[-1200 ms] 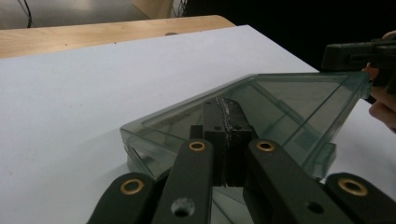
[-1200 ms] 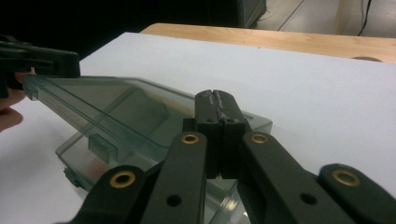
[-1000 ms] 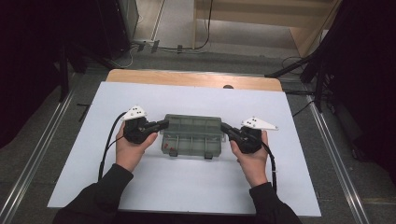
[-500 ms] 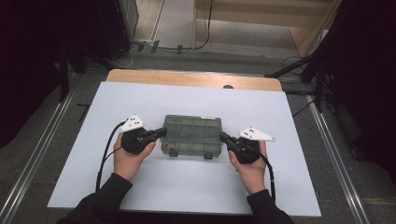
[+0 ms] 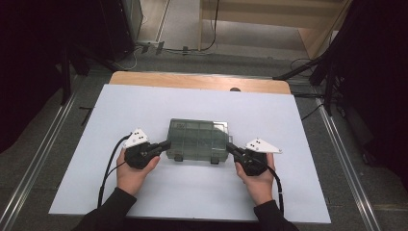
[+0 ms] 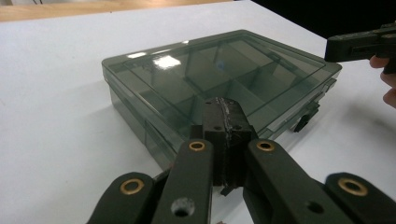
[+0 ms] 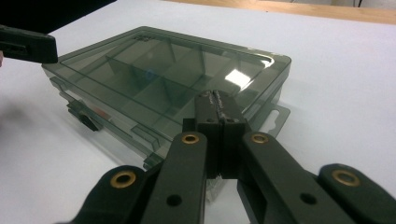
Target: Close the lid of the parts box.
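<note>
A smoky see-through compartment box lies flat with its lid closed in the middle of the white tabletop. My left gripper is shut, its tip against the box's left side near the front corner. My right gripper is also shut and sits at the box's right front corner. The left gripper view has the closed jaws over the edge of the box, with the right gripper beyond. In the right gripper view the closed jaws rest at the rim of the box. Neither gripper holds anything.
Two dark latches stick out of the box's near side. A wooden strip runs along the table's far edge, with cables and dark stands on the floor behind it. Metal rails flank the table.
Both hands have drawn back toward the near edge and sunk a little, so the gripper tips have slid from the middle of the box's sides to its front corners. The box has stayed put.
</note>
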Motion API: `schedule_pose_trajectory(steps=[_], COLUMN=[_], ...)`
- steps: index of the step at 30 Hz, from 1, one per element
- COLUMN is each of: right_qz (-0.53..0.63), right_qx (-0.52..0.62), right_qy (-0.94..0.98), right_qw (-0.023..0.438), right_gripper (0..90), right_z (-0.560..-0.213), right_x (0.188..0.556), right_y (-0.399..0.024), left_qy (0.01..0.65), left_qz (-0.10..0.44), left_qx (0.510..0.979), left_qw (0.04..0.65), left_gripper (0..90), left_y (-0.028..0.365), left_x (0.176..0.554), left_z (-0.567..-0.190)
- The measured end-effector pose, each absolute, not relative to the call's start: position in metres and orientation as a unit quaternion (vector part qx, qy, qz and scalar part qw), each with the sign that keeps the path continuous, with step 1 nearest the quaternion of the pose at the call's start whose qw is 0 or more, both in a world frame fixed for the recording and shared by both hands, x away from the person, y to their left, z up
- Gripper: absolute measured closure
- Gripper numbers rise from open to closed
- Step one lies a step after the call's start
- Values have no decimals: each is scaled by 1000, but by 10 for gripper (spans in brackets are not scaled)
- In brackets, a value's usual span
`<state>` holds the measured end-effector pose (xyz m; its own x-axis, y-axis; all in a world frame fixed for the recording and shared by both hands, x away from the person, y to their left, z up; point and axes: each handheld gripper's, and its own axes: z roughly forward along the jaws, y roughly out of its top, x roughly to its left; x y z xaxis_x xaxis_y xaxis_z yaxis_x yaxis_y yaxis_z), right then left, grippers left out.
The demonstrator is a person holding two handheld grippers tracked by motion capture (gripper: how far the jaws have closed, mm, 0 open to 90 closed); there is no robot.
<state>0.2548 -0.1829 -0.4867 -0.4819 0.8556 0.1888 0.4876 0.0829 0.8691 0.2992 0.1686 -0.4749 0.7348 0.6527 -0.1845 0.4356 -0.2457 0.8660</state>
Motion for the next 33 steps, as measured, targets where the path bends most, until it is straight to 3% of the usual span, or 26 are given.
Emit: schedule_pose_trajectory(steps=[26, 29, 33], right_qz=[488, 498, 501], right_qx=[466, 466, 474], right_qy=[714, 707, 696], right_qw=[185, 189, 200], right_gripper=[900, 769, 516], right_z=[-503, -501, -498], right_x=[251, 250, 248], right_y=[-182, -186, -194], left_qy=[354, 354, 354], left_qz=[98, 98, 100], left_qx=[783, 783, 782], left_qw=[502, 502, 502], left_gripper=[898, 898, 898], left_y=[169, 170, 170], left_x=[295, 295, 295], left_z=[-490, -490, -490])
